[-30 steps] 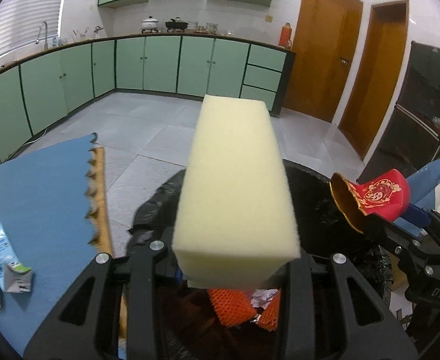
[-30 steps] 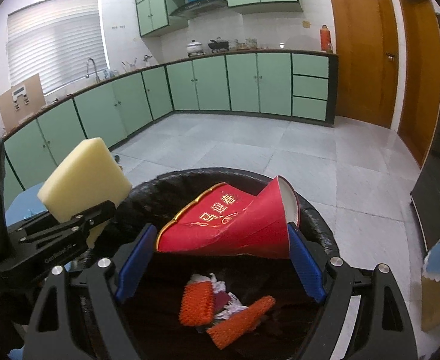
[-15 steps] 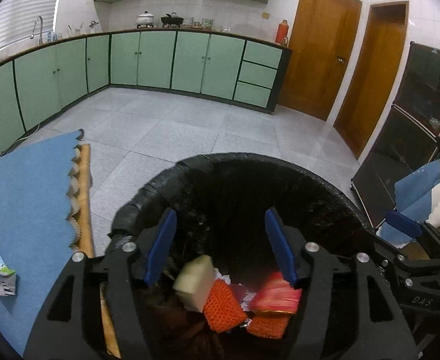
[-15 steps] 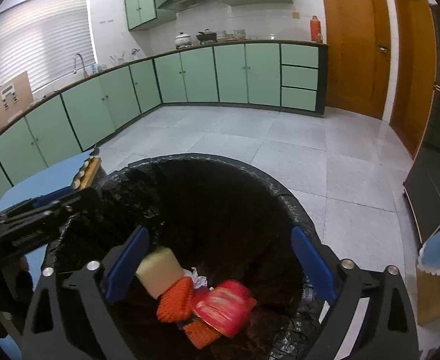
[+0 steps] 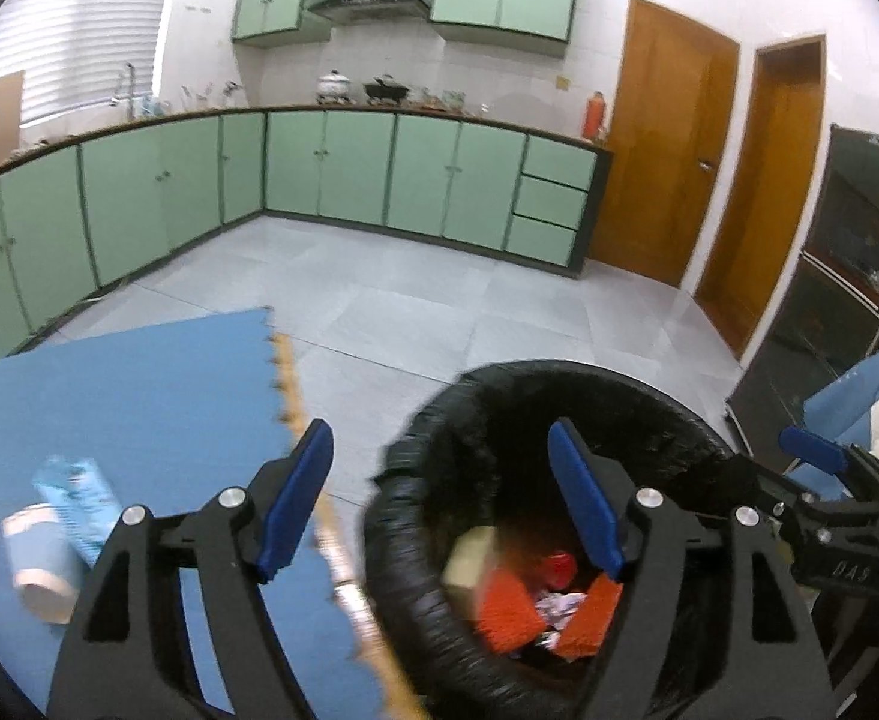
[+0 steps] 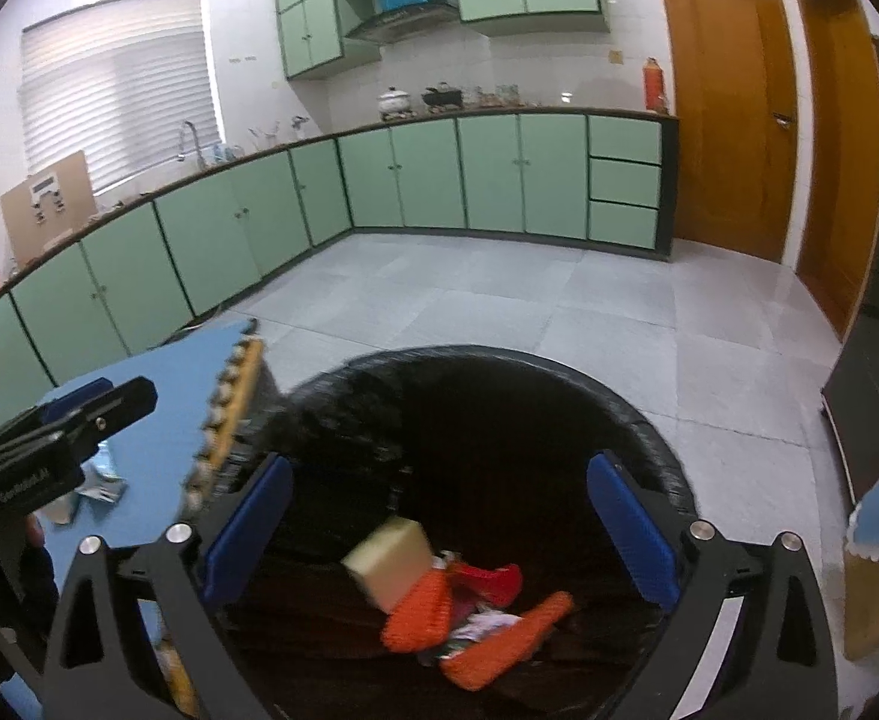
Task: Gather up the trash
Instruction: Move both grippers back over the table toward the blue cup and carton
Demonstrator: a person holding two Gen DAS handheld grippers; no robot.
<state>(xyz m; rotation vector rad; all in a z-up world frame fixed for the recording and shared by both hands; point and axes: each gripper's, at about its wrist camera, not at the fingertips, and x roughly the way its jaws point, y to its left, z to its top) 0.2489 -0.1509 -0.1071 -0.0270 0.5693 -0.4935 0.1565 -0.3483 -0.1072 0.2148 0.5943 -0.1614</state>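
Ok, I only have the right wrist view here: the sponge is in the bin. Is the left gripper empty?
Observer: Yes. The left wrist view shows the left gripper open, with nothing between its fingers.
Reviewer: Any trash on the mat? That gripper blocks my view.
Observer: A pale cup is on the blue mat, touching a blue wrapper. Both are blurred.
Reviewer: Where is the left gripper pointing?
Observer: It straddles the edge of the bin, one finger over the mat and the other over the bin's opening.
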